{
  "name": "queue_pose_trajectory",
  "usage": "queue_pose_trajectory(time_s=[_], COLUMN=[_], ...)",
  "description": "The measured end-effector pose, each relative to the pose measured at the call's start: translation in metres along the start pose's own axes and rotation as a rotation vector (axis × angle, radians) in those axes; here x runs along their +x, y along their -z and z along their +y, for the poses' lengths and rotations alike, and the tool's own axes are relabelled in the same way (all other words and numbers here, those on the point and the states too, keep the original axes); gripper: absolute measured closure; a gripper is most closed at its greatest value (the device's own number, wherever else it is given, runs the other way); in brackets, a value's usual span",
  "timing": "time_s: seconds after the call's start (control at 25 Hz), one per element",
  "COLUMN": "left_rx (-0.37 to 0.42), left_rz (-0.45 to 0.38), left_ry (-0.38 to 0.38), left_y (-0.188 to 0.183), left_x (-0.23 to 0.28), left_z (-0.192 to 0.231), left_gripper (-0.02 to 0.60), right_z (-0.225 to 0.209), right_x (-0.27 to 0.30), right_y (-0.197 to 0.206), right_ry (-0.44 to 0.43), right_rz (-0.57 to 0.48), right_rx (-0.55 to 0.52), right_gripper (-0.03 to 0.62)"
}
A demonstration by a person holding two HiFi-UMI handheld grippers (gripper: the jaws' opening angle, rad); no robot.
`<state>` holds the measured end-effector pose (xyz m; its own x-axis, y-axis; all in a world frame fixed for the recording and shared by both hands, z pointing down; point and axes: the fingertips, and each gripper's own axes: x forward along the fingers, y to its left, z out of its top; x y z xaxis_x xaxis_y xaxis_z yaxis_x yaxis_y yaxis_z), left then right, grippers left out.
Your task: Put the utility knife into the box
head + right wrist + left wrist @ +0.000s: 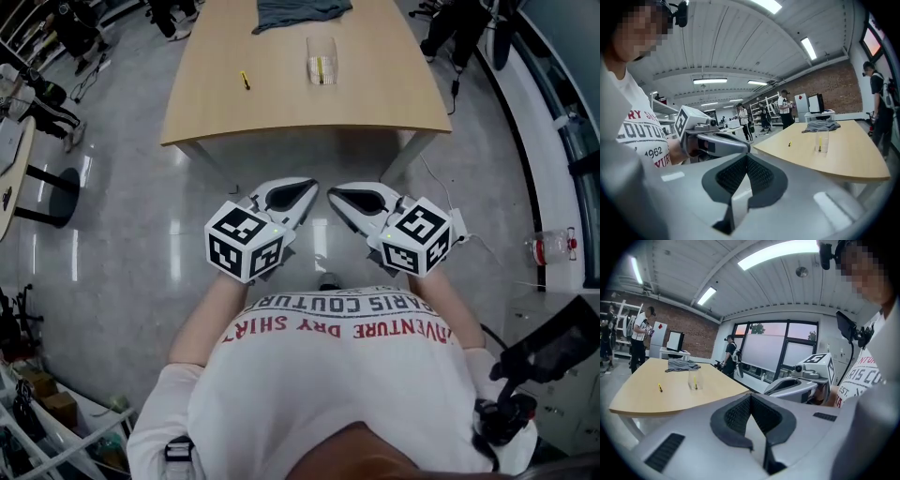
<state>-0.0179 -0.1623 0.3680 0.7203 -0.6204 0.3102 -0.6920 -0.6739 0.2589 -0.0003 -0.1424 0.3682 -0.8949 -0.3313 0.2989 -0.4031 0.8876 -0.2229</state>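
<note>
Polished grey floor [122,216], pale wood table [281,112] ahead of us with rounded corners and a smooth matte top. We hold both grippers at chest height, well short of the table edge, tips angled toward each other but apart. Left gripper [309,187]: jaws together, dark ribbed pads meeting at the tip, nothing between them. Right gripper [334,193]: same, pads closed, empty. Both have grey plastic shells. Utility knife [245,80], small, yellow and slim, lies flat on the table's left half, untouched. Box [322,59] is clear plastic, upright near the table's middle, well apart from the knife; something yellow shows inside, too small to identify. Crumpled grey cloth [300,13] sits at the far edge. Nothing lies between the grippers and the knife except the table's near edge.
</note>
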Motion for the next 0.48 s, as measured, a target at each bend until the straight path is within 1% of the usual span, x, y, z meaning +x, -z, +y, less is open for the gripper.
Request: queue_pose_trajectory(time_s=[0.12, 0.2, 0.32, 0.48], left_rx=[0.016, 0.013, -0.002, -0.014], left_rz=[-0.002, -0.001, -0.006, -0.020], left_ry=[0.024, 0.035, 0.054, 0.047], left_y=[0.024, 0.040, 0.053, 0.056], left_x=[-0.064, -0.103, -0.144, -0.184], left_z=[-0.026, -0.038, -0.053, -0.071], left_gripper=[0.580, 0.580, 0.578, 0.580], right_z=[0.073, 0.117, 0.157, 0.203], right_x=[0.001, 0.006, 0.007, -0.001], right_y=[0.010, 0.021, 0.030, 0.019], right_ry=[0.029, 0.037, 0.060, 0.051], right_rz=[-0.011, -0.009, 0.014, -0.006], right_rx=[0.011, 0.024, 0.029, 0.049], right_gripper=[0.592, 0.592, 0.592, 0.592])
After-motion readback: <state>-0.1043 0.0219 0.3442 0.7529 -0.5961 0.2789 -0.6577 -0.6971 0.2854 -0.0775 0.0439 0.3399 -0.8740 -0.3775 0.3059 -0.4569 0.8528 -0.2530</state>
